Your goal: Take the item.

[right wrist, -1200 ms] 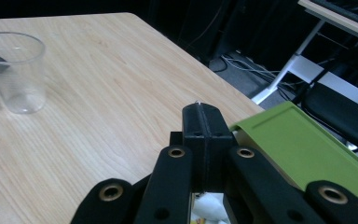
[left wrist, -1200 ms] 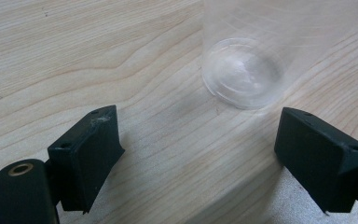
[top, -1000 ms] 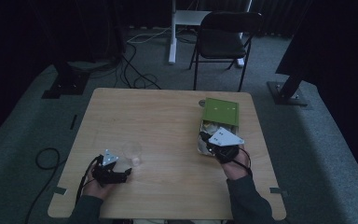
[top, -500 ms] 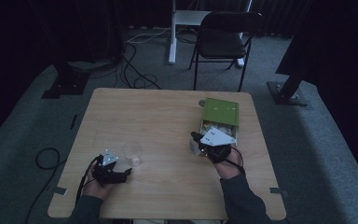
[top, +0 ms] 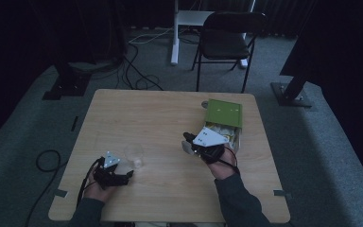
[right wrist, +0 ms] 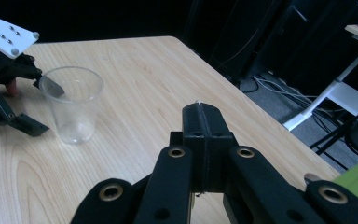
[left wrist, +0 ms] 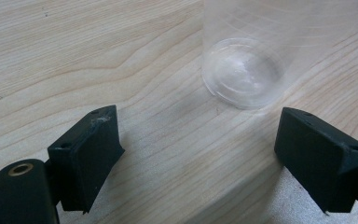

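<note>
A clear plastic cup (top: 133,153) stands upright on the wooden table (top: 137,109) at the front left. My left gripper (top: 127,174) lies just in front of it, open, and the cup's base (left wrist: 244,70) sits a little beyond the gap between the jaws (left wrist: 205,135). My right gripper (top: 187,142) hovers left of an open green box (top: 224,113), shut on a small pale bag (top: 185,148) that hangs at its tip. In the right gripper view the jaws (right wrist: 201,109) are pressed together with a thin white thread between them, pointing toward the cup (right wrist: 72,105).
The green box's lid is folded back, and pale packets (top: 220,131) lie inside. A black folding chair (top: 227,40) and a white desk leg (top: 175,33) stand behind the table. Cables run over the grey carpet at the left. The table's middle is bare wood.
My right gripper has moved left, out of the green box and toward the table's middle, with the pale bag at its tip. The left gripper and the cup stayed still.
</note>
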The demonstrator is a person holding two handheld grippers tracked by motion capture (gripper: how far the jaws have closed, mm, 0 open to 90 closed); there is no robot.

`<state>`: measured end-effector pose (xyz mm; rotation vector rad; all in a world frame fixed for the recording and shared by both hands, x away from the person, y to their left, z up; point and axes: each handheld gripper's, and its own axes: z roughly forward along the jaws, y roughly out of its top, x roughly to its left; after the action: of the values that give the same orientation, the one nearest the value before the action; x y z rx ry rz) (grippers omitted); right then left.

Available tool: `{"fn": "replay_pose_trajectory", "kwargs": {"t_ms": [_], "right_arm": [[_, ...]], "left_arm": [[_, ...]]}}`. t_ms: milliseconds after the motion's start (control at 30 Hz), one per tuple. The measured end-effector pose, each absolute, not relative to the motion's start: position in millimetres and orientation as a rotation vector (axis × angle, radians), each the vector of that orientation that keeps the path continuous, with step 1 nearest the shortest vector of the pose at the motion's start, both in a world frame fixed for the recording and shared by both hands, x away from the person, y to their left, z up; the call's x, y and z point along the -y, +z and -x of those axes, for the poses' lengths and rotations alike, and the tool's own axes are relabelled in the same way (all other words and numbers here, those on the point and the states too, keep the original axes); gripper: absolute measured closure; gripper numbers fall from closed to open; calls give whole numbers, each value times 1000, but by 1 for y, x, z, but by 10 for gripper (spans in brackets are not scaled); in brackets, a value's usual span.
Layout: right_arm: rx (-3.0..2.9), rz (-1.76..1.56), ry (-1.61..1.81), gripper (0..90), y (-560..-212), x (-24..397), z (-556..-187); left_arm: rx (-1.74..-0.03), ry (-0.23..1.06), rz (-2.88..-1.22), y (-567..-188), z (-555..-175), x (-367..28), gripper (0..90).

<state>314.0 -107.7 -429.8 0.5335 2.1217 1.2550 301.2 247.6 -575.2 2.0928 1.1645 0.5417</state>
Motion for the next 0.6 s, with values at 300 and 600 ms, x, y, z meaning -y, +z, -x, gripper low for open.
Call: {"fn": "replay_pose_trajectory", "kwargs": {"t_ms": [300,600], "right_arm": [[-2124,-503,1277,900,-426,93,-317],[-2129,-488,1293,900,-423,83,-320]], "left_arm": [[-1165,541,-2093,-575,-301,-248,151],[-1164,542,-2093,-575,-301,-248,151]]}}
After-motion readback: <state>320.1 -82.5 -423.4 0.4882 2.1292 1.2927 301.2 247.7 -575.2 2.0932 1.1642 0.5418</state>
